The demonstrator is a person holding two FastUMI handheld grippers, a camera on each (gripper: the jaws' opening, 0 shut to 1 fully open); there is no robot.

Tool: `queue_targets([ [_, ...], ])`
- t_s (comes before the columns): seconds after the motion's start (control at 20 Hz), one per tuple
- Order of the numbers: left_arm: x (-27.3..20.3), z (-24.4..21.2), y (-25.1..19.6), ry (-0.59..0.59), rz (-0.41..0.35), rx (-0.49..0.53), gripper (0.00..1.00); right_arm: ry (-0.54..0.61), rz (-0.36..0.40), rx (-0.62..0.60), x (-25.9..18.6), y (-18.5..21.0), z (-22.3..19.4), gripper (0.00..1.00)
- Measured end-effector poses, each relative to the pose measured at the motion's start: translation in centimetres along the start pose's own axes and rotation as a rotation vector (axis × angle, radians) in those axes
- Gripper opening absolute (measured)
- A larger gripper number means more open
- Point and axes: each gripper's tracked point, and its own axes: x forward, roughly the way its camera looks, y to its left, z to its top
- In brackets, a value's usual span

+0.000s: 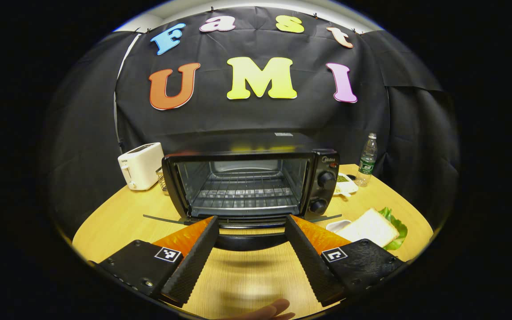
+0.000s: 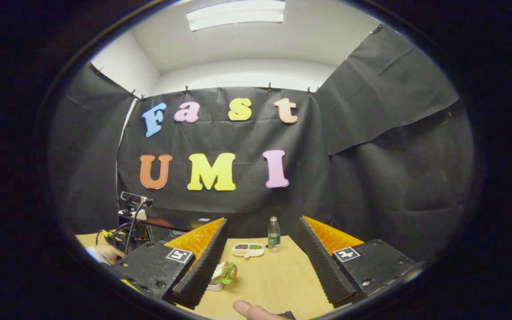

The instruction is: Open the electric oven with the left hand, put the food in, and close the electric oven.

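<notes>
Black oven (image 1: pixel 247 186), white toaster (image 1: pixel 140 165)

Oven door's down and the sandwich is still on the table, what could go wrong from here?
The lowered oven door juts toward the table edge, so an arm may bump it. The open right gripper hangs well above the sandwich; its stacked bread and lettuce may slide apart in the grasp. The wire rack has gaps where loose filling may drop.

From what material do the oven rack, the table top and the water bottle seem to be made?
The oven rack looks like bare metal wire: thin parallel bars with a grey shine. The table top seems to be light wood or a wood-look laminate, since faint grain lines run across a smooth, slightly glossy surface; I cannot tell which. The water bottle appears to be clear plastic, see-through with a label band.
</notes>
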Motion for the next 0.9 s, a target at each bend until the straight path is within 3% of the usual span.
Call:
queue_targets([
  [0.15, -0.6, -1.8, -0.1, -0.006, 0.002, -0.008, 0.99, -0.007, 0.001, -0.002, -0.6, 0.4, 0.2, 1.0],
  [0.2, -0.7, -2.3, -0.2, -0.008, 0.002, -0.008, 0.99, -0.004, 0.001, -0.004, -0.7, 0.6, 0.1, 0.9],
  [0.25, -0.7, -2.9, -0.3, -0.008, 0.002, -0.006, 0.99, -0.002, 0.005, -0.006, -0.8, 0.8, -0.2, 0.89],
  [0.3, -0.8, -3.4, -0.4, -0.012, 0.002, 0.002, 0.99, 0.0, 0.007, -0.005, -0.9, 1.0, -0.3, 1.0],
  [0.35, -0.8, -3.7, -0.3, -0.017, 0.0, 0.008, 0.99, 0.005, 0.011, -0.005, -0.9, 1.1, -0.5, 1.0],
  [0.4, -0.9, -3.9, -0.2, -0.03, -0.001, 0.005, 0.98, 0.012, 0.019, -0.002, -0.9, 1.4, -0.8, 0.9],
  [0.45, -0.9, -4.3, -0.2, -0.029, -0.001, -0.004, 0.98, 0.022, 0.027, 0.001, -0.9, 1.7, -1.2, 1.0],
  [0.65, -0.9, -6.3, -0.4, -0.005, 0.0, -0.013, 0.98, 0.032, 0.043, -0.002, -0.9, 1.9, -2.1, 1.0],
  [0.7, -0.7, -7.1, -0.4, 0.017, 0.0, -0.016, 0.98, 0.036, 0.043, 0.0, -0.9, 1.9, -2.4, 0.9],
  [0.75, -0.6, -7.9, -0.5, 0.042, 0.0, -0.022, 0.98, 0.043, 0.042, 0.006, -0.8, 1.9, -2.7, 1.0],
  [0.85, -0.1, -10.2, -0.4, 0.118, -0.001, -0.073, 0.96, 0.06, 0.058, 0.011, -0.6, 2.7, -3.4, 1.0],
  [0.9, -0.3, -10.7, -0.5, 0.139, 0.001, -0.084, 0.96, 0.067, 0.056, 0.003, -0.6, 2.8, -3.7, 0.89],
])
